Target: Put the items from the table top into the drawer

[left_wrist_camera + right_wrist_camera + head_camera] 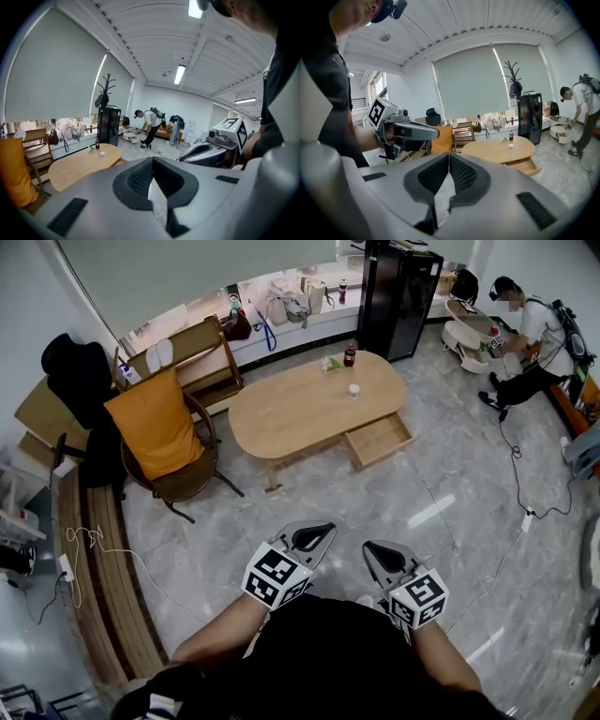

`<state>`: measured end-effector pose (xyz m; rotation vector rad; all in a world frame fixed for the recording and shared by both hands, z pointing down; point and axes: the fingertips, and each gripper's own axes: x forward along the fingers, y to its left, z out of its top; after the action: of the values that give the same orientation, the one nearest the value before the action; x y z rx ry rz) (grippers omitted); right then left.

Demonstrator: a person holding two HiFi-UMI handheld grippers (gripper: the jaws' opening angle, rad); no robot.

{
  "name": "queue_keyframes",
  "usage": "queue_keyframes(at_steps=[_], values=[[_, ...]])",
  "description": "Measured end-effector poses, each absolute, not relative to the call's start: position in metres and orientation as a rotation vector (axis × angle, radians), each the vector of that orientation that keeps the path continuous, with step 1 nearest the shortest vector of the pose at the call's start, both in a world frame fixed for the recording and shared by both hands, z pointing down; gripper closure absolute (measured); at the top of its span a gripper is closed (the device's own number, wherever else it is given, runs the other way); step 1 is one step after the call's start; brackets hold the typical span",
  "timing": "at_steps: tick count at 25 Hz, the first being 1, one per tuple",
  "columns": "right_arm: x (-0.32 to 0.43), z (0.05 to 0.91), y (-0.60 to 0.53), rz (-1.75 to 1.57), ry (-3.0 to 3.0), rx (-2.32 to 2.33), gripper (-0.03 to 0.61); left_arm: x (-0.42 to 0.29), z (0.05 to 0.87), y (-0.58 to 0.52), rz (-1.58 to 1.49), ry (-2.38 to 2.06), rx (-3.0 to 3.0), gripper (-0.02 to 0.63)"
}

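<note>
Standing well beyond right gripper (372, 548): bottle (350, 354).

- Bench (291, 413), upper centre of the head view, carries three small things. The dark bottle (350, 354) has a red cap and an unreadable label. The green-white item (330, 363) and the small white item (353, 389) are too small to identify.
- Drawer (529, 168), right of centre in the right gripper view: its front wall hides most of the inside.
- Black cabinet (400, 296): top cut off by the upper edge of the head view.
- Sill clutter (291, 301), top centre: bags or similar, too small to tell.
- The hands on the left tool (323, 527) and right tool (371, 546) are hidden behind the marker cubes. The wearer's torso is cut off by the lower edge.
</note>
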<state>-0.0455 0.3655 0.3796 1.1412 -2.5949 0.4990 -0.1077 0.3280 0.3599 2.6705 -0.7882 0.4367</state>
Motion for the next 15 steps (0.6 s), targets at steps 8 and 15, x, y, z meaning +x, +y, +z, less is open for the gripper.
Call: queue_keyframes(at_steps=[8,15], values=[[-0.102,0.381,0.336,0.567,-2.590,1.182,0.575,-0.184,0.373,0.298,0.444,-0.819,2.641,0.612],[-0.120,0.395,0.322,0.616,-2.541,1.197,0.575,-0.210,0.388,0.281,0.450,-0.799,2.603,0.612]])
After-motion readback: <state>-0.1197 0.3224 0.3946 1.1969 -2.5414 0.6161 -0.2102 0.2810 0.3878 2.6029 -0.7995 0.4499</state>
